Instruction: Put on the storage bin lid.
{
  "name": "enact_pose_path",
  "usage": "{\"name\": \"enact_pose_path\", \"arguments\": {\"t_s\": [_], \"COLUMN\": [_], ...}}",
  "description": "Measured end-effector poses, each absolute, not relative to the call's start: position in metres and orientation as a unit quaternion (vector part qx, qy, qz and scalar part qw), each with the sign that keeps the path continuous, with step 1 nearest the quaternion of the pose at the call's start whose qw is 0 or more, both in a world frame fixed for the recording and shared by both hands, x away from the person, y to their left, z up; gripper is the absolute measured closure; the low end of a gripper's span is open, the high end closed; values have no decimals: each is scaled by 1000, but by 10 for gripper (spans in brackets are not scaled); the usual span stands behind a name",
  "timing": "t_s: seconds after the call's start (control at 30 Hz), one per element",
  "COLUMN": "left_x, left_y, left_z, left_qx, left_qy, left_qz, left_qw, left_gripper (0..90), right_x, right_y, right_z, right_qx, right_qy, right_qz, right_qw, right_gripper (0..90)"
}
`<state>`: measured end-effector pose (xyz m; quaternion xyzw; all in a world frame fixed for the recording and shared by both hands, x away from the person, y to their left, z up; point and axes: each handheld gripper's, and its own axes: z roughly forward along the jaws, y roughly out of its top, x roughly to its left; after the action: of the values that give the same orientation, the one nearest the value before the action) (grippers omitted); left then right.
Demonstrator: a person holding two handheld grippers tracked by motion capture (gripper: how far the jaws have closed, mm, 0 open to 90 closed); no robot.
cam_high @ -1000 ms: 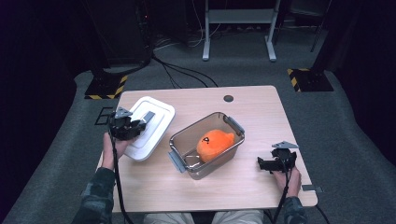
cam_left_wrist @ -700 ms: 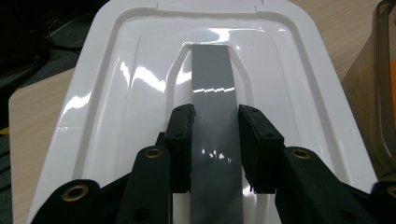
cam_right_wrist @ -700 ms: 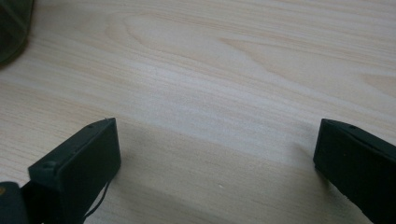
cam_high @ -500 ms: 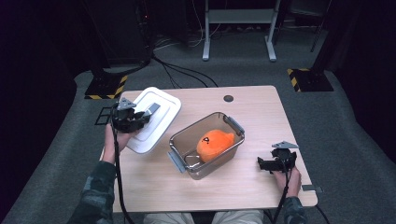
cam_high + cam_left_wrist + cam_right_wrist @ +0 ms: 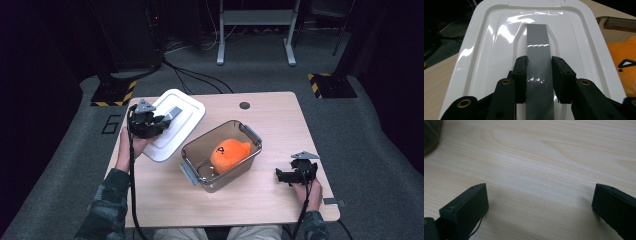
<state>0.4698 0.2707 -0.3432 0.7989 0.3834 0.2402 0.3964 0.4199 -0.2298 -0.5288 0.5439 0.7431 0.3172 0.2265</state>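
White lid (image 5: 172,125) sits at the table's far left corner, tilted, its near edge over the wood and its far end jutting past the table edge. Down its middle runs a grey handle strip (image 5: 539,62), and the left gripper (image 5: 160,121) is clamped on that strip, one black jaw pressed to each side of it, as the left gripper view makes plain. Just right of the lid stands a clear plastic container (image 5: 200,172) with grey latches, open on top, an orange plush toy (image 5: 229,153) lying inside. Well apart, near the table's right front, the right gripper (image 5: 279,176) rests low over the bare wooden table (image 5: 549,157), jaws spread wide, nothing between them.
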Motion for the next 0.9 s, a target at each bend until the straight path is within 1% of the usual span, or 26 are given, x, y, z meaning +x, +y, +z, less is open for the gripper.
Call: {"name": "enact_pose_path", "arguments": {"t_s": [0.3,0.9], "left_x": [466,461], "left_y": [244,195], "left_z": [-336,-337], "left_qx": [815,834], "left_qy": [353,311], "left_qz": [234,204], "left_qw": [396,407], "left_gripper": [663,663], "right_x": [420,420], "right_y": [-230,-230], "right_z": [-529,-529], "right_qx": [544,544], "right_qy": [743,743], "right_qz": [317,317], "right_qw": [226,227], "right_gripper": [0,0]}}
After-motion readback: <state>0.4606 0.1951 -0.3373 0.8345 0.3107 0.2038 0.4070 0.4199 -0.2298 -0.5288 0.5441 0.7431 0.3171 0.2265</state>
